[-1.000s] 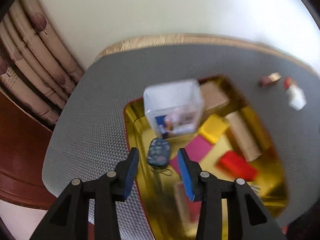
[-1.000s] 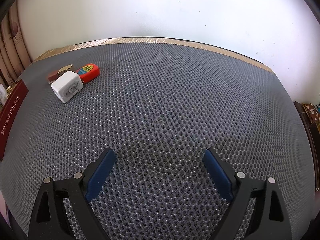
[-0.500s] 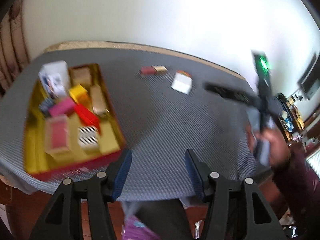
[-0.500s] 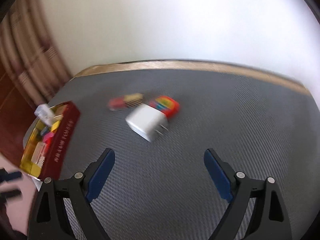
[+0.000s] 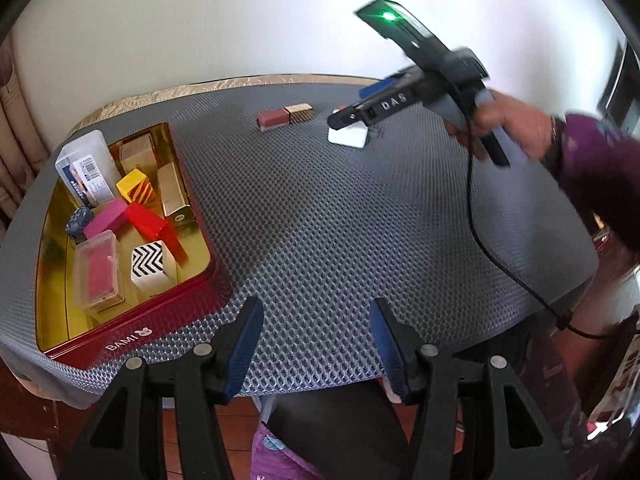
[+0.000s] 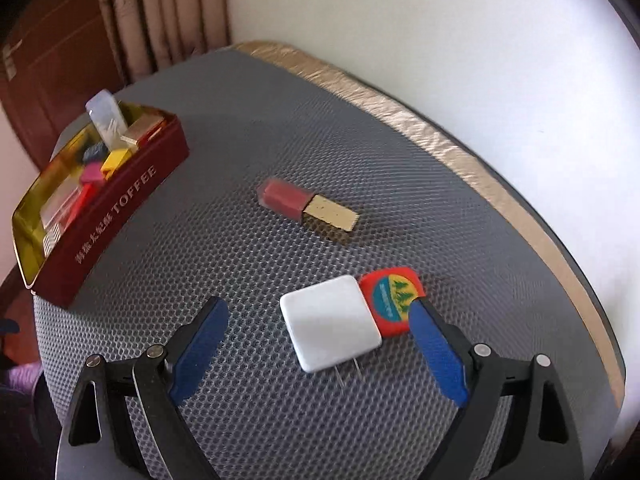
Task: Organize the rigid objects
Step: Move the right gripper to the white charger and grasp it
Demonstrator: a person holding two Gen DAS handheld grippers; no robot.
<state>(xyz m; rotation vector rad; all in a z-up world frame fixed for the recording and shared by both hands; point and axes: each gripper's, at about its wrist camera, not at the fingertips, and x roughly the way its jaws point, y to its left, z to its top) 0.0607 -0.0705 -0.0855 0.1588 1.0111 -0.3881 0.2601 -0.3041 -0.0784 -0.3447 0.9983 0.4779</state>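
Red on the outside and gold inside, the toffee tin (image 5: 132, 332) sits at the left end of your table (image 5: 320, 220), packed with small boxes and blocks, among them a clear plastic case (image 5: 86, 168) standing at its far corner. Your left claw (image 5: 316, 344) hangs over the near table edge just right of the tin, its jaws part open with nothing between them, having just widened. Farther right, the lipstick (image 6: 306, 210) lies alone on the grey mesh mat (image 6: 240, 160). At the right, your right claw (image 6: 318, 348) is spread wide around the white charger (image 6: 330, 322), pads clear of it, with the red eraser (image 6: 392, 294) touching the charger's far side.
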